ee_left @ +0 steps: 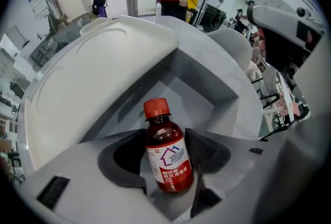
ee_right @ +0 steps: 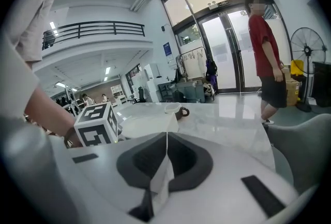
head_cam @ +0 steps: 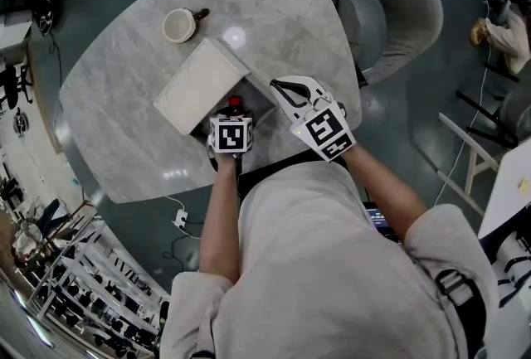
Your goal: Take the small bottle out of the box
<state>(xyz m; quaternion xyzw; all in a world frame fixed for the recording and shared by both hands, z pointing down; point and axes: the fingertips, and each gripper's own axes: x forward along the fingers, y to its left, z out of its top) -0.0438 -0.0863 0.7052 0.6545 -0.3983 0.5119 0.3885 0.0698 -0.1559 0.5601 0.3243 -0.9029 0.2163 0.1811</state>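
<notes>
The small brown bottle [ee_left: 164, 140] has a red cap [head_cam: 235, 101] and a white label. My left gripper [ee_left: 166, 162] is shut on its body, and the bottle stands upright over the open white box [ee_left: 199, 94] near the table's front edge. The box's lid [head_cam: 202, 84] lies folded back to the left. In the head view the left gripper [head_cam: 234, 112] sits at the box's near side. My right gripper [head_cam: 276, 86] is at the box's right side, and in the right gripper view it [ee_right: 165, 158] is shut on a thin white box wall [ee_right: 163, 179].
A white mug [head_cam: 180, 24] stands on the marble table [head_cam: 282, 1] behind the box. A grey chair [head_cam: 394, 1] is at the table's right. A person in a red shirt [ee_right: 266, 47] stands by glass doors beyond the table, with a fan [ee_right: 307, 47] nearby.
</notes>
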